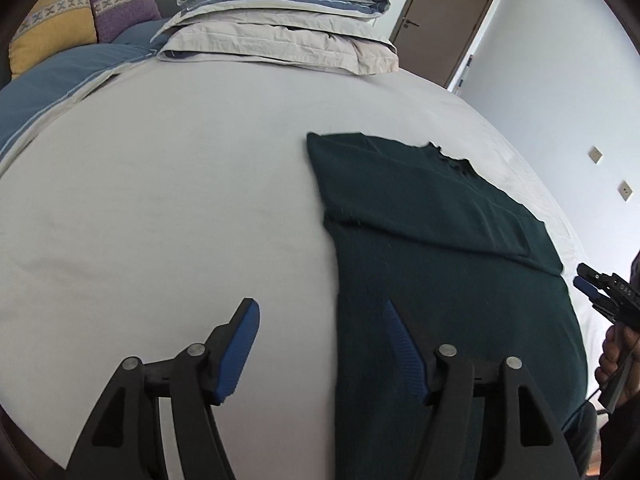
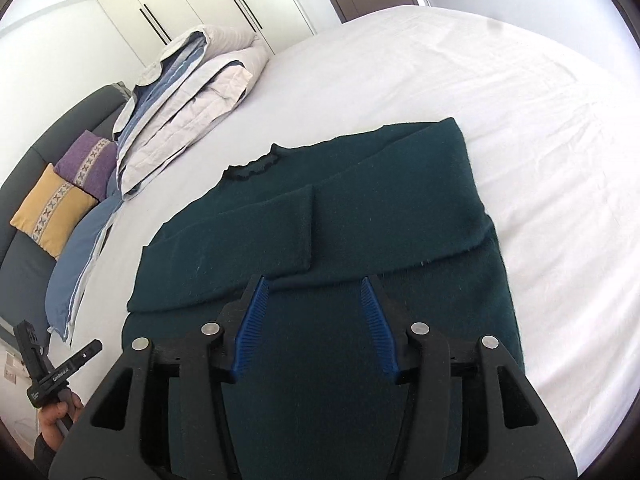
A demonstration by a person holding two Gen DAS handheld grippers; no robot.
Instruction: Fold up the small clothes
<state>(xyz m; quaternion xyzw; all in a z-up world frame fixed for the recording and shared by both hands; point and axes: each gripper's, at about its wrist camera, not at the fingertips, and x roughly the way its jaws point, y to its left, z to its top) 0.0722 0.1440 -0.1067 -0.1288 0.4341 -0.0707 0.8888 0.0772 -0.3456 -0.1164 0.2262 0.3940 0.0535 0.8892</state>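
Bedroom, white bed [image 2: 440, 60]: dark green sweater [image 2: 360, 208] lies flat at 12 o'clock from the right gripper [image 2: 316, 312], sleeves folded in; both left gripper [image 1: 320, 340] and right gape empty; knit looks soft, floppy, light, so pinch hem corners.

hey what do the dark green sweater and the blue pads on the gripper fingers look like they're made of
The dark green sweater looks like a soft, matte knit, perhaps wool or a wool blend: its surface is fuzzy, with stray fibres at the edges and a ruffled knit collar. The blue pads on the right gripper look like matte moulded rubber or soft plastic, with fine ridges across their inner faces. Neither material is certain from the views.
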